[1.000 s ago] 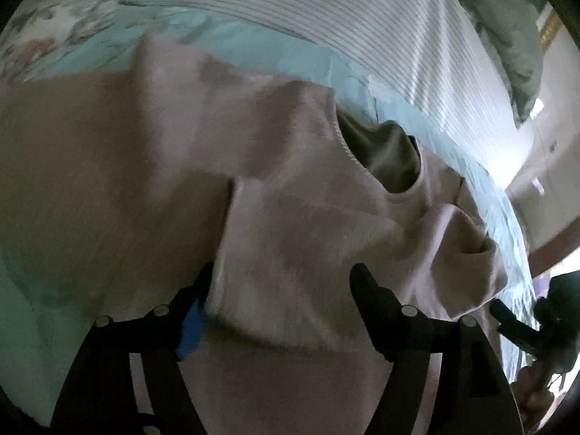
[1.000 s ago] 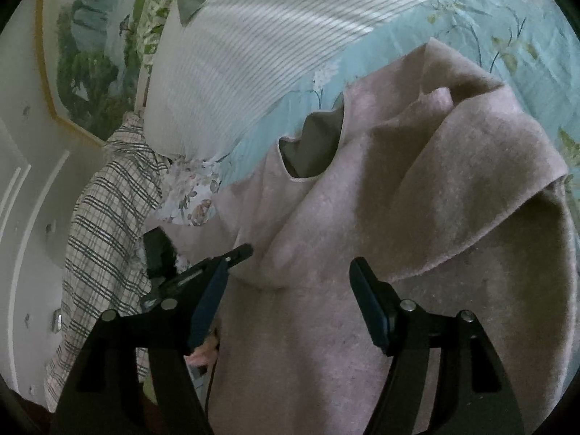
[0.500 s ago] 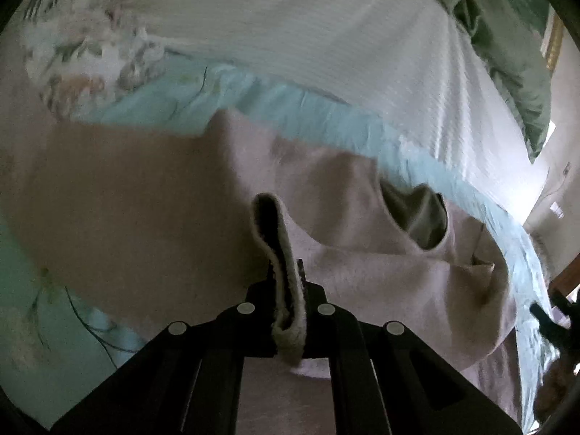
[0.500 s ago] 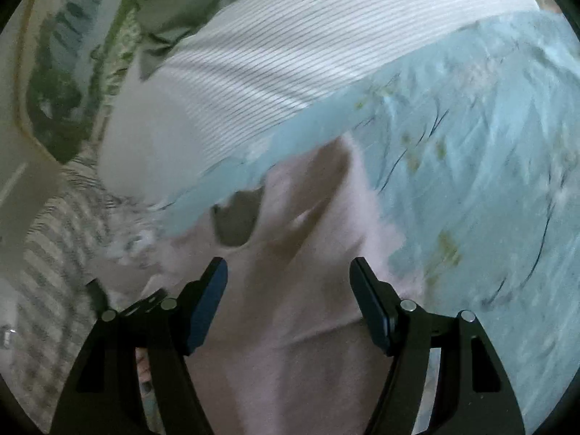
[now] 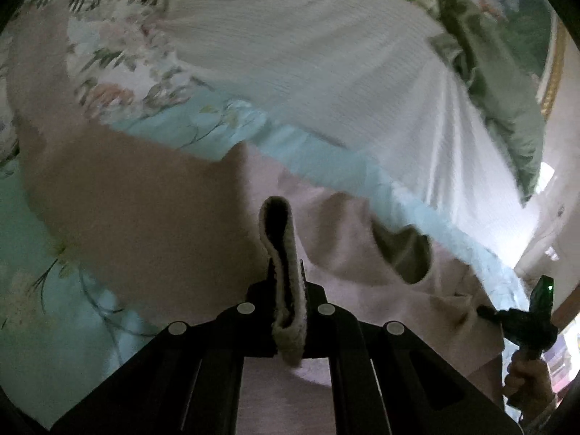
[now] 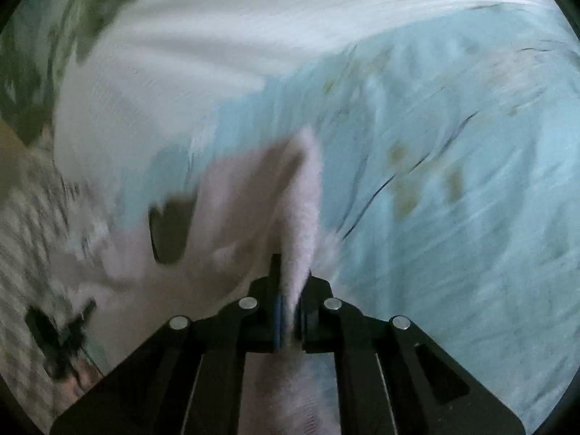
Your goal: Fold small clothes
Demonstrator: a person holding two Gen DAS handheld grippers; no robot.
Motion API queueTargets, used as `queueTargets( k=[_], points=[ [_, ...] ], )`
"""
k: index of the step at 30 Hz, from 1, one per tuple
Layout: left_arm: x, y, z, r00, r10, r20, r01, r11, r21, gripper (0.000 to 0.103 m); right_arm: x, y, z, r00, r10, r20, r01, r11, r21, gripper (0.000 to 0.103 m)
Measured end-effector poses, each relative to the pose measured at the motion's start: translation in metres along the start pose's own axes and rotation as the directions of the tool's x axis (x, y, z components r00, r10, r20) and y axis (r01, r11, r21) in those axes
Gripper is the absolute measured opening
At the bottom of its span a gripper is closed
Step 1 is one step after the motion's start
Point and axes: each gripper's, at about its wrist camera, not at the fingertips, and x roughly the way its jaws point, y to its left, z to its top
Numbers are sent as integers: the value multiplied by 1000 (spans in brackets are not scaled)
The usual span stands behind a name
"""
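Underneath everything lies the bed (image 5: 108, 326), its pale blue flowered sheet running off to the far side, where a white ribbed blanket (image 5: 326, 72) is heaped against a green pillow (image 5: 507, 108). On the sheet, spread across the near half, is the pink sweater (image 5: 145, 217), the garment to be folded, with its dark neck opening (image 5: 406, 253) toward the right in the left wrist view.

Both grippers have a piece of it. The left gripper (image 5: 288, 290) is pressed together on a doubled fold of the sweater's edge, which stands up between the fingers as a narrow loop with a fuzzy pale rim. The right gripper (image 6: 290, 290) has just closed, and it now pinches another ridge of the pink cloth, which rises in a peak ahead of it. Two holds on the same side seem meant to let the fabric be carried over as one flat flap instead of bunching.

The views complement each other. From the left wrist, the right gripper (image 5: 522, 319) shows at the far right edge, a hand (image 5: 525, 377) around its handle, gripping near the sweater's shoulder; the loop in the left gripper is crisp. The right wrist view is blurred, but it shows bare sheet to the right and a checked cloth (image 6: 29, 235) at the left.
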Motion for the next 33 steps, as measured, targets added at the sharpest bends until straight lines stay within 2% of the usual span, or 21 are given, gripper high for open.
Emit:
queueTargets(
  k=[1,3,6,8,9,10,11,13,14,16,17,18,19,20,22,24,26,29,31,32,33],
  points=[
    [-1,-3,0,1000,-15,4,15,1000,8,4,-5,-9,3,1000,-12,23,11,1000,29,8],
    [6,-8,-3,1000,-12,-16,12,1000,23,4,-1,-23,2,999,-31,8,30,998,53,8],
    [18,-7,-16,997,9,-81,-5,999,51,4,10,-26,-7,998,-62,-34,63,998,28,8],
    [21,-2,-24,990,-19,-143,26,999,44,6,10,-26,-9,998,-57,-31,57,998,24,8],
    [23,3,-25,984,-32,-174,39,999,34,9,9,-26,-10,998,-47,-32,48,998,29,8],
    [25,6,-26,979,-45,-197,51,998,27,19,9,-27,-10,999,-36,-36,37,999,38,10],
    [28,10,-23,974,-56,-220,62,998,21,34,9,-27,-11,999,-32,-38,34,998,44,10],
    [35,14,-16,968,-52,-244,61,998,29,52,6,-29,-12,998,-36,-44,38,998,46,12],
    [42,14,-9,964,-49,-262,62,997,44,56,6,-27,-12,998,-37,-44,39,998,46,13],
    [55,14,-1,956,-36,-292,61,995,77,56,3,-26,-11,998,-43,-43,45,998,46,15],
    [63,12,2,962,-33,-270,68,991,119,53,3,-25,-10,998,-45,-41,47,998,47,15],
    [72,8,3,952,-17,-304,66,986,152,51,4,-24,-10,998,-49,-42,51,998,46,15],
    [77,2,3,945,4,-326,61,980,189,33,4,-24,-10,998,-52,-43,54,998,44,15],
    [81,-5,2,940,19,-341,64,971,232,2,5,-22,-11,998,-55,-41,57,997,46,16],
    [72,-22,-4,953,45,-301,57,945,322,3,4,-21,-9,997,-58,-41,60,997,45,17],
    [44,-32,-3,984,72,-164,-6,929,370,3,4,-19,-8,997,-65,-37,67,997,34,19],
    [29,-24,3,993,49,-103,-14,949,315,3,6,-18,-8,997,-74,-34,75,997,21,20],
    [41,-2,8,988,88,-124,-59,974,220,3,10,-16,-6,997,-66,-41,67,997,23,27],
    [46,7,6,988,84,-128,-61,982,177,3,10,-11,-4,998,-60,-37,60,998,5,46],
    [44,8,6,990,85,-115,-65,984,166,3,10,-7,-2,998,-61,-32,61,998,-14,52],
    [42,10,5,992,83,-97,-68,986,152,3,10,-4,-1,998,-62,-28,62,998,-28,62]
  ],
)
